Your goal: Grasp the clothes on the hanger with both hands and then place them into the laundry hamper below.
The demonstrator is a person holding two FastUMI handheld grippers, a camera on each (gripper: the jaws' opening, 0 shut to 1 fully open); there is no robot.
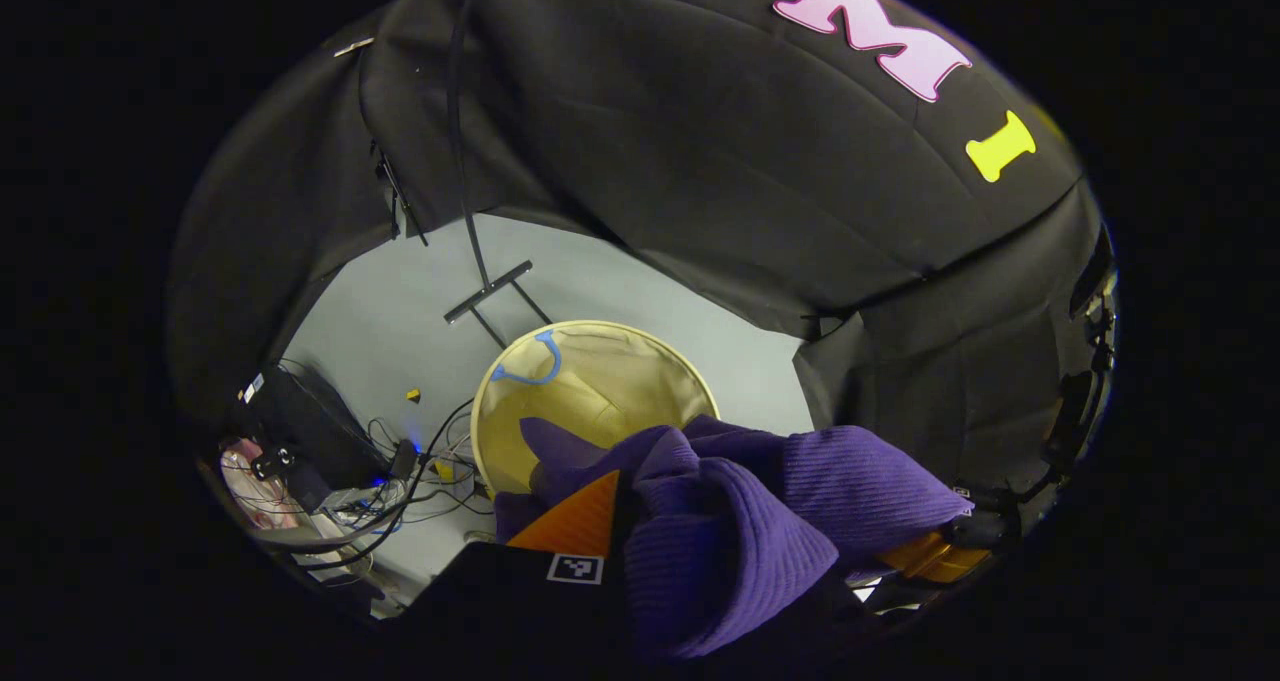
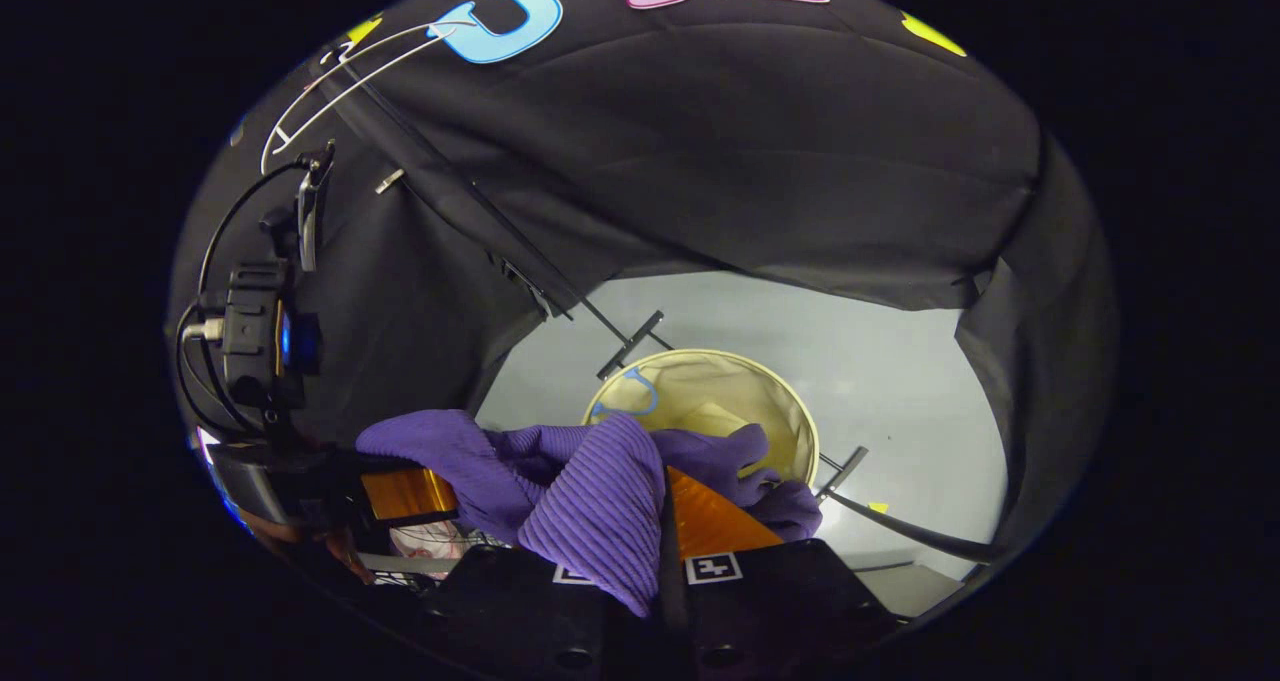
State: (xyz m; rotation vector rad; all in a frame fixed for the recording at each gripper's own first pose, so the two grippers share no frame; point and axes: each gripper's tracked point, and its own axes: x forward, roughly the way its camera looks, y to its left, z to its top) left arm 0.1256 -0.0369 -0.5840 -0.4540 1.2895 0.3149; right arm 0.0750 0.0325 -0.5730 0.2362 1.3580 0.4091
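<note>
A purple ribbed sweater (image 1: pixel 740 531) hangs bunched between both grippers, above and just in front of the round beige hamper (image 1: pixel 600 381). In the left gripper view my left gripper (image 1: pixel 640 521) is shut on one end of the cloth, which spills over its fingers. The right gripper (image 1: pixel 930 556) shows farther right, holding the other end. In the right gripper view my right gripper (image 2: pixel 660 521) is shut on the sweater (image 2: pixel 590 501), with the left gripper (image 2: pixel 400 496) off to the left. A fold of cloth droops over the near rim of the hamper (image 2: pixel 720 381). A bare white hanger (image 2: pixel 340 71) hangs at upper left.
The hamper stands on a grey floor (image 1: pixel 400 321) between the black feet of a clothes rack (image 1: pixel 488 291). Cables and a black box (image 1: pixel 300 431) lie at the left. A small yellow object (image 1: pixel 412 394) sits on the floor. Black cloth walls close in all around.
</note>
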